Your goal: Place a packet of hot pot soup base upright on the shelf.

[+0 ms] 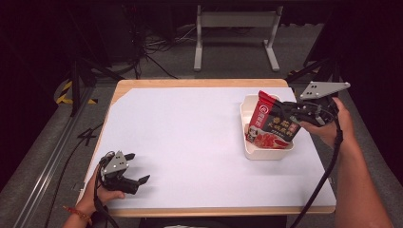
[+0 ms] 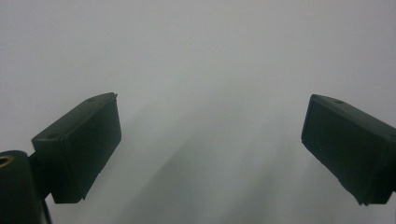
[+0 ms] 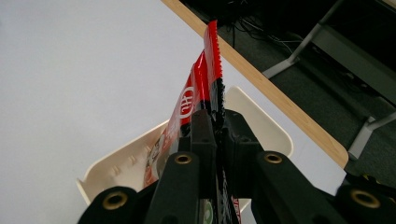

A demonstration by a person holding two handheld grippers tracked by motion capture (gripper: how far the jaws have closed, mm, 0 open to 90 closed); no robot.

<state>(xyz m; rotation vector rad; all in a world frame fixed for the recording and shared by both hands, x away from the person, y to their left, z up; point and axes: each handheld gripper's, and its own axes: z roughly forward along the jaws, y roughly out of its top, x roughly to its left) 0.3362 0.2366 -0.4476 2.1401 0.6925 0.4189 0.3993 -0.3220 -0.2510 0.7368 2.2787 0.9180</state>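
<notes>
A red and black snack packet [image 1: 268, 128] stands upright in a cream tray [image 1: 266, 154] at the right of the table. My right gripper [image 1: 280, 111] reaches in from the right and is shut on the packet's upper edge. In the right gripper view the packet [image 3: 210, 60] rises from between the jaws of this gripper [image 3: 217, 123], with the tray [image 3: 126, 163] beneath. My left gripper [image 1: 137, 167] rests at the table's front left corner, open, with nothing between its jaws. The left gripper view shows this gripper [image 2: 210, 140] over bare white surface.
A white sheet [image 1: 190, 133] covers the wooden table, whose edge [image 3: 280, 98] runs just behind the tray. A grey metal frame [image 1: 235, 28] stands on the floor beyond the table. A cable [image 1: 323, 180] trails from the right gripper along the forearm.
</notes>
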